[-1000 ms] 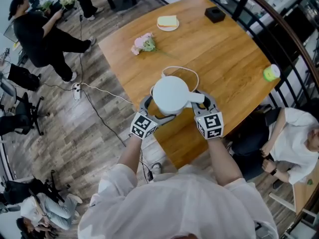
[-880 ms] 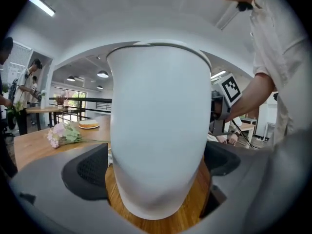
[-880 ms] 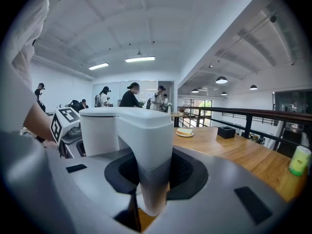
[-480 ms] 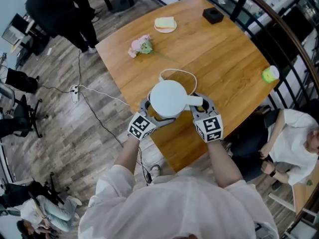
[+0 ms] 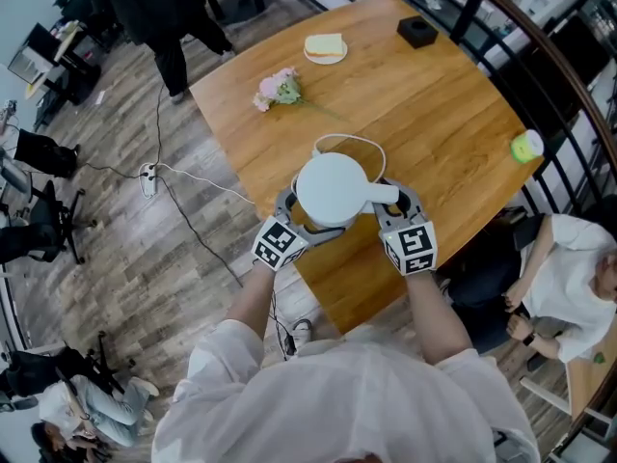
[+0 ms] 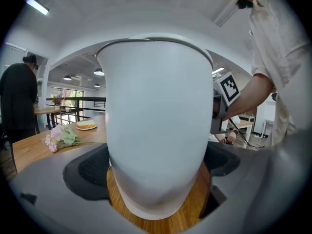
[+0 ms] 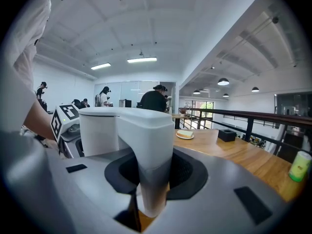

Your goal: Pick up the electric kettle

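Between left gripper, right gripper: kettle

White electric kettle, upright, lid shut, handle rightward, near edge of wooden table

From above, the kettle covers the near end of its white cord, a person in black is cut off by the top edge, and a seated person by the right edge.
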A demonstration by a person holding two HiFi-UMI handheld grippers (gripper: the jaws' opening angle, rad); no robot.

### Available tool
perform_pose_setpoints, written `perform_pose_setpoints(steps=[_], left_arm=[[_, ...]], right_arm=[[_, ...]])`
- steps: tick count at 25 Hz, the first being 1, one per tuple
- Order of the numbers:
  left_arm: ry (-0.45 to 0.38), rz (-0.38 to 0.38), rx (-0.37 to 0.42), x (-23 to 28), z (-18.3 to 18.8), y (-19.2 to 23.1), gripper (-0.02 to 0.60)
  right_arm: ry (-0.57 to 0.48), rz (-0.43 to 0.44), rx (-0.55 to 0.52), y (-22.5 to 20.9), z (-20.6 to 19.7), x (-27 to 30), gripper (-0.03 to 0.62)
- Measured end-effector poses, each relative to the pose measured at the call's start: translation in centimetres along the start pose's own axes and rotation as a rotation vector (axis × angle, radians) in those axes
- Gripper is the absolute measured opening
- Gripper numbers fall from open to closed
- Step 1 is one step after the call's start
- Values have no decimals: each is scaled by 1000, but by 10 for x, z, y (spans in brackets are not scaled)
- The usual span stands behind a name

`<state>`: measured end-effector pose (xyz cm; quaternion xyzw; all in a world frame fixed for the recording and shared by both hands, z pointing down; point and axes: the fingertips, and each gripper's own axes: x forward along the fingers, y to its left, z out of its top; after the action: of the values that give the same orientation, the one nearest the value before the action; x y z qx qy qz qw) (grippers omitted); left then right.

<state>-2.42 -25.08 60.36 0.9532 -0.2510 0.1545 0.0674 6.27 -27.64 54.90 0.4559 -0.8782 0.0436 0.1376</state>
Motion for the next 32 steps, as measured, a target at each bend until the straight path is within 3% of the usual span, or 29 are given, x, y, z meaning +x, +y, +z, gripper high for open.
perform_pose_setpoints(steps=[11,24,32], left_arm=[[-40,29,30,-24,58,-14,581],[-90,19,45,-77,154,-83,581],[-85,15,53,-102,171,-116,581]], right_arm=[[-100,-47,-34,1,64,-30,97],[-221,-113,-73,22,163,-125,95],[-265,-127,-51,40,177,-163,92]])
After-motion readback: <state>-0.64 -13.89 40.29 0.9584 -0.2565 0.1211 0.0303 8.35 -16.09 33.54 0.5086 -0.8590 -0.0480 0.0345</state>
